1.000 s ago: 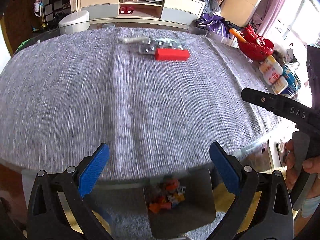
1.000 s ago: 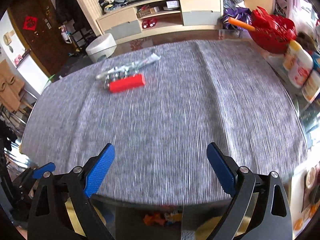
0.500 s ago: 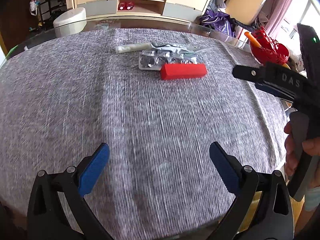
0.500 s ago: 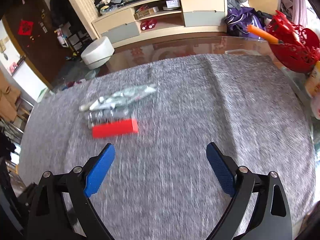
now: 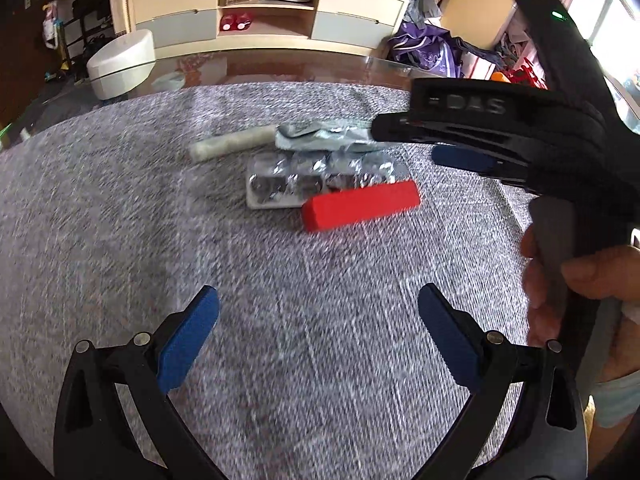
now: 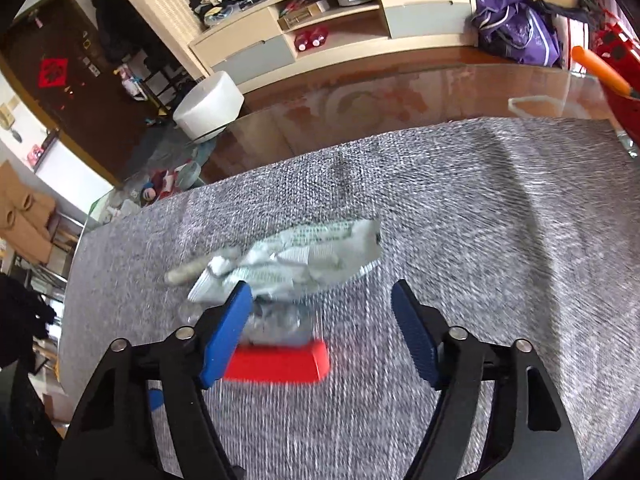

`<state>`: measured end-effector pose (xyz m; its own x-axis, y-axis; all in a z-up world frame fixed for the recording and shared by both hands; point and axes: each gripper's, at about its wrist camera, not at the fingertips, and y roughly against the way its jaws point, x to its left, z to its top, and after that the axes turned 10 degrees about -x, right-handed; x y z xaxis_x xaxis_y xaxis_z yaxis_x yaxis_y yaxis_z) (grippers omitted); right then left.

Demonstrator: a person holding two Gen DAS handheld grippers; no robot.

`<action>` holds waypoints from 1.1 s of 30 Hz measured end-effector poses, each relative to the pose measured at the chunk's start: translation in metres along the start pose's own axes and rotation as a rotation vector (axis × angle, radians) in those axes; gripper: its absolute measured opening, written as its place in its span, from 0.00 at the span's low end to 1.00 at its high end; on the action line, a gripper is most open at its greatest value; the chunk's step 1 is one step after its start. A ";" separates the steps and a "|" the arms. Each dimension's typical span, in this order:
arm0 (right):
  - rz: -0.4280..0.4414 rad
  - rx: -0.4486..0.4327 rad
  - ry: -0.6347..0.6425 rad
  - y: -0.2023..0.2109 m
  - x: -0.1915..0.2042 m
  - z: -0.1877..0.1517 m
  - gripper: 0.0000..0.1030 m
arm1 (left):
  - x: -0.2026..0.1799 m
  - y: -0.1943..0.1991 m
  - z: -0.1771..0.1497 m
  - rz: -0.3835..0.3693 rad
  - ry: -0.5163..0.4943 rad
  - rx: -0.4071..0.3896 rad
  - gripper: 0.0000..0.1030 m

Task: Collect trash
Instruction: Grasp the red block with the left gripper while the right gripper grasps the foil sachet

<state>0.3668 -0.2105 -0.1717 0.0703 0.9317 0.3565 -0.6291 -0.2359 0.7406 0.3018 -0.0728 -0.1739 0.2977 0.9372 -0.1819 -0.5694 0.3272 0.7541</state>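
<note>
A small heap of trash lies on the grey cloth: a red box (image 5: pixel 360 205) (image 6: pixel 278 362), a crumpled foil blister pack (image 5: pixel 316 178) (image 6: pixel 280 322), a pale green-printed wrapper (image 5: pixel 324 138) (image 6: pixel 304 258) and a whitish roll (image 5: pixel 234 147) (image 6: pixel 188 272). My right gripper (image 6: pixel 322 328) hovers over the heap with its jaws closing; the blister pack and box show between them, untouched. In the left wrist view it reaches in from the right (image 5: pixel 404 136), above the wrapper. My left gripper (image 5: pixel 318 328) stands open over bare cloth, short of the red box.
The grey cloth (image 5: pixel 120 220) covers a glass table (image 6: pixel 400 92). A red basket (image 6: pixel 618 64) with an orange handle stands at the table's right. A white stool (image 6: pixel 208 108) and a low cabinet (image 5: pixel 264 12) lie beyond. A hand (image 5: pixel 584 276) holds the right gripper's grip.
Both grippers have moved forward across the cloth to the trash heap. The right gripper's jaws have narrowed and now hang over the wrapper and blister pack.
</note>
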 end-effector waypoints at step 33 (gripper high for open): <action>-0.067 -0.087 0.056 0.017 -0.041 0.029 0.10 | -0.048 -0.039 0.012 -0.067 -0.171 0.011 0.47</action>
<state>0.3755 -0.2608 -0.1567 0.0728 0.9590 0.2739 -0.6897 -0.1499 0.7084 0.3193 -0.1321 -0.1870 0.4613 0.8787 -0.1231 -0.5358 0.3865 0.7507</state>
